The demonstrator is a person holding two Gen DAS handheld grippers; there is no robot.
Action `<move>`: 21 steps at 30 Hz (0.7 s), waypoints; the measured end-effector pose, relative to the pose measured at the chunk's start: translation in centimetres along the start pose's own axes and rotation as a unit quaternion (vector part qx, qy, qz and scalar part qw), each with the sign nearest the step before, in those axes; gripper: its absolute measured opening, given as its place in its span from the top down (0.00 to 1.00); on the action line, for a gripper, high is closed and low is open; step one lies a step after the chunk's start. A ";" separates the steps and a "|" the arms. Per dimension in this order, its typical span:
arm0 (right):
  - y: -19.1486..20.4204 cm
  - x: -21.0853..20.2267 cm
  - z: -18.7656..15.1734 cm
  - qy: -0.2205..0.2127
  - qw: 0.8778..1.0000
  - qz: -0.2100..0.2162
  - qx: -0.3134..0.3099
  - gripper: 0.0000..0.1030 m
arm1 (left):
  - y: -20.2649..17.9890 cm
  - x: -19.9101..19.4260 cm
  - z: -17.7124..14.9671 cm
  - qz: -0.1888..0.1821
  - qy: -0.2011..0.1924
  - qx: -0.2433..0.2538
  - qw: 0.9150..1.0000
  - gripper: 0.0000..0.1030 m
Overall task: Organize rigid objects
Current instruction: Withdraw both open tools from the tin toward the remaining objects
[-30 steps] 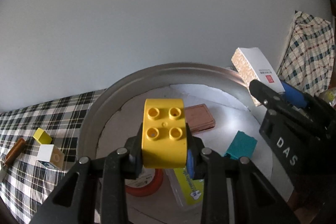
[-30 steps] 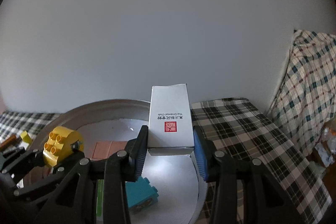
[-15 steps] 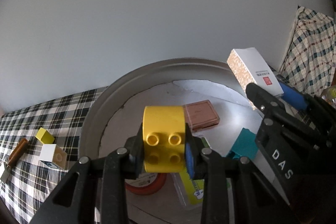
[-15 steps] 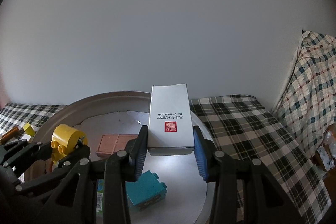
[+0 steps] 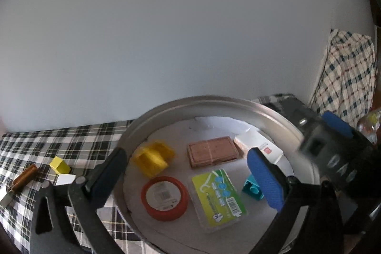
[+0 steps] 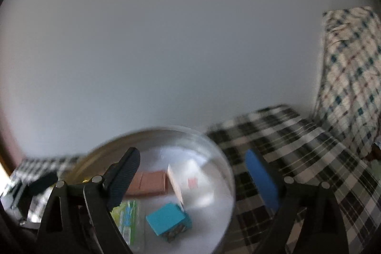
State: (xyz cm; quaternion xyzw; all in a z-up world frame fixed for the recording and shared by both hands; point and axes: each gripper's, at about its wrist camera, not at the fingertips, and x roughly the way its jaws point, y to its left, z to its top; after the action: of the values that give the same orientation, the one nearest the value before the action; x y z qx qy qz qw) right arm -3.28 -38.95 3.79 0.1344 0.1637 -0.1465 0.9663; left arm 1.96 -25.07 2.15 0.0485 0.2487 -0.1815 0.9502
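Observation:
A round metal basin [image 5: 209, 100] stands on the plaid cloth. The yellow toy brick [image 5: 153, 157] lies inside it at the left, free of my left gripper [image 5: 188, 170], whose jaws are opening wide above the basin with nothing between them. The white box [image 5: 260, 146] with a red stamp lies in the basin at the right; it is also seen as a white box [image 6: 184, 180] in the blurred right wrist view. My right gripper [image 6: 197, 175] is opening too, empty, over the basin's [image 6: 214, 142] right side. Its blue pad [image 5: 337, 120] shows in the left wrist view.
Also in the basin: a brown flat block [image 5: 213, 154], a red-rimmed lid [image 5: 164, 198], a green card pack [image 5: 218, 194], a teal brick [image 5: 252, 188]. On the cloth at the left lie a small yellow cube [image 5: 59, 164], a white block [image 5: 65, 179] and a copper coil [image 5: 25, 179].
Both grippers have opened. The yellow brick dropped from the left one into the basin's left side, and the white box dropped from the right one into the basin's right side.

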 end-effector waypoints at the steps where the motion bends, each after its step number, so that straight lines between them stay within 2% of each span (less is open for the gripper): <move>1: -0.2 -0.2 0.2 -0.008 1.000 0.001 0.005 0.11 | 0.2 0.0 -0.1 0.006 0.001 -0.004 1.000 0.01; 5: -0.3 -0.7 0.4 -0.022 1.000 -0.012 0.010 0.11 | 0.7 -0.1 -1.0 0.016 0.007 -0.005 1.000 0.01; 8: 0.2 -1.1 0.3 -0.030 0.999 -0.025 -0.002 0.11 | 0.9 -0.7 -1.4 0.040 -0.006 0.009 0.999 0.01; 11: 0.6 -1.8 0.1 -0.042 0.999 -0.029 -0.009 0.11 | 1.4 -1.9 -1.7 0.050 -0.026 0.015 0.998 0.01; 14: 0.6 -3.0 -0.2 -0.076 0.996 -0.049 -0.015 0.11 | 3.5 -3.2 -2.0 0.063 -0.046 -0.005 0.997 0.01; 17: 0.7 -4.4 -0.3 -0.116 0.991 -0.067 -0.018 0.11 | 5.9 -3.9 -2.3 0.073 -0.049 -0.027 0.996 0.01; 21: 0.0 -4.8 -0.4 -0.128 0.989 -0.067 0.007 0.10 | 9.4 -4.6 -3.3 0.117 -0.051 -0.038 0.991 0.01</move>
State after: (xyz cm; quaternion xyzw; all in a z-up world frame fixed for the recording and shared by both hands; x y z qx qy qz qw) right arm -7.69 -37.66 5.07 0.1104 0.0463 -0.2284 0.9662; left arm 0.22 -14.30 1.54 0.0320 0.1989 -0.0617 0.9775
